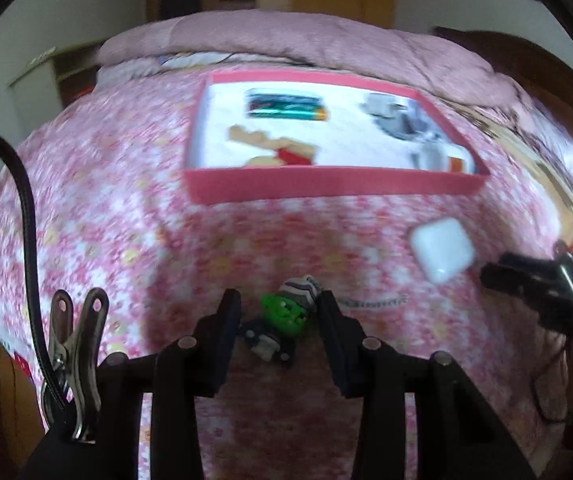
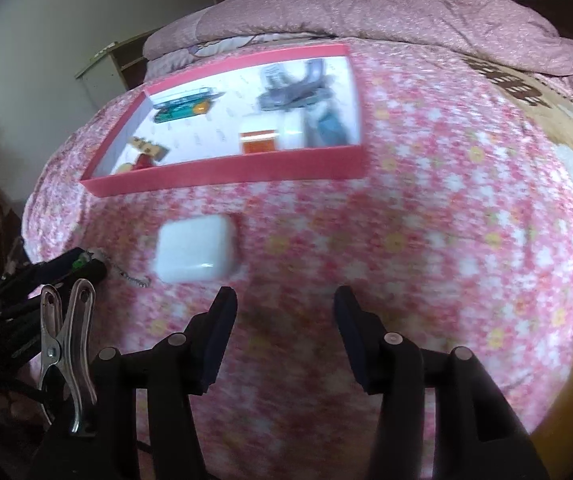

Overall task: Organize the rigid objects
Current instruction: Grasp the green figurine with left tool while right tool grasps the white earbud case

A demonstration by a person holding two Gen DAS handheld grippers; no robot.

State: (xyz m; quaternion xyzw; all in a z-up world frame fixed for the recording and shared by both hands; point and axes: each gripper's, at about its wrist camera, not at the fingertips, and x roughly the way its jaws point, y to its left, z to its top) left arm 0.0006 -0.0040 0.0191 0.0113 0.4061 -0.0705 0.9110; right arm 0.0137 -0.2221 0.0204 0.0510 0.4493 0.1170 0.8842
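We count two hand-held grippers, one red tray, one white case and one green-faced toy figure, all over a bed [image 1: 126, 208] with a pink flowered cover.

The left hand-held gripper [image 1: 280, 312] has its jaws part open, one on each side of the toy figure [image 1: 286, 314]; whether the pads touch it we cannot tell. A short bead chain [image 1: 370, 303] trails from the figure to that gripper's right. The right hand-held gripper [image 2: 284, 308] stands wide and holds nothing. The white case [image 2: 196, 250] lies just ahead of it and to its left, apart from its fingers.

The red tray [image 2: 226, 172] lies farther ahead of both grippers. Motion blur makes its contents hard to name: we make out a green and orange packet [image 2: 182, 110], a wooden piece with red [image 2: 144, 154], a grey heap [image 2: 298, 92] and an orange and white box [image 2: 257, 142].

Bare cover lies ahead and to the right of the right hand-held gripper; the bed's edge falls away at far right.
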